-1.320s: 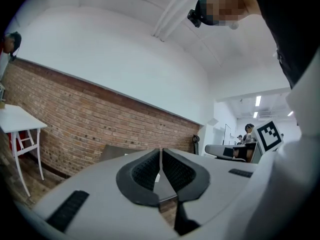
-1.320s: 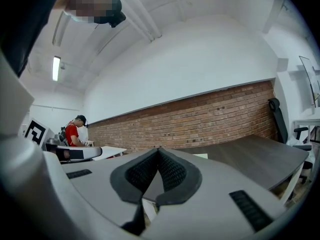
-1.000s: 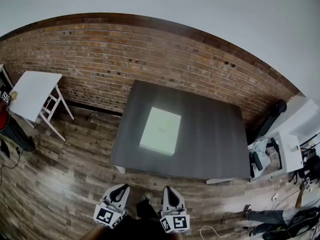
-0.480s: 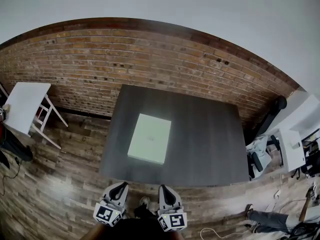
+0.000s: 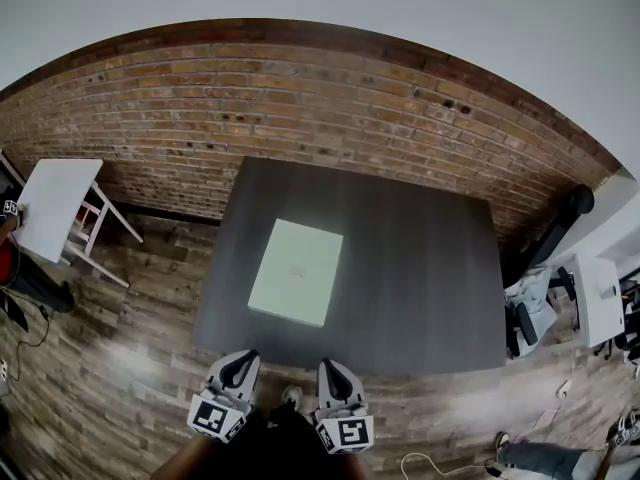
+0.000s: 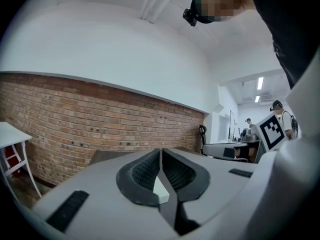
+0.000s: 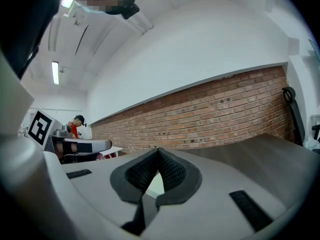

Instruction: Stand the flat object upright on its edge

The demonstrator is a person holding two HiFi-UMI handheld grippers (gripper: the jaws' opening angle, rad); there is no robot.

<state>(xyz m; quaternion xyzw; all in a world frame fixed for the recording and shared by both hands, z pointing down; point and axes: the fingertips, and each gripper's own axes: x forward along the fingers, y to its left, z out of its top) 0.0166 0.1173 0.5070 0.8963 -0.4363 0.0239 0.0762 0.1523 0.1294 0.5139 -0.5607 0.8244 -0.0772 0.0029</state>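
plainly, both tongs were clenched and empty: the left gripper (image 5: 243, 358) had its pads pressed tip to tip, the right gripper (image 5: 329, 367) likewise, with nothing caught in either. they were held side by side, low in the head view, pointing roughly level toward the table (image 5: 420, 268) and short of its near edge. the slab (image 5: 296, 271), pale and thin, lay flat on the left half of the table, slightly skewed. it was well apart from both grippers and in from every table edge. beyond stood a brick wall (image 5: 300, 98), and a white side table (image 5: 55, 208) stood off to the left on the plank floor (image 5: 130, 368).

the step in hand looked like the approach, with the lift not yet begun. to do it well, by my judgement, the jaws needed opening before they reached the slab, since shut tips could only push it. one gripper would best pry up a long edge while the other braced the opposite edge as a stop, so that the slab pivoted instead of sliding on the smooth top. a long edge should have given the steadier base. so thin a thing might topple once freed, so the release wanted to be slow, with one gripper close by.
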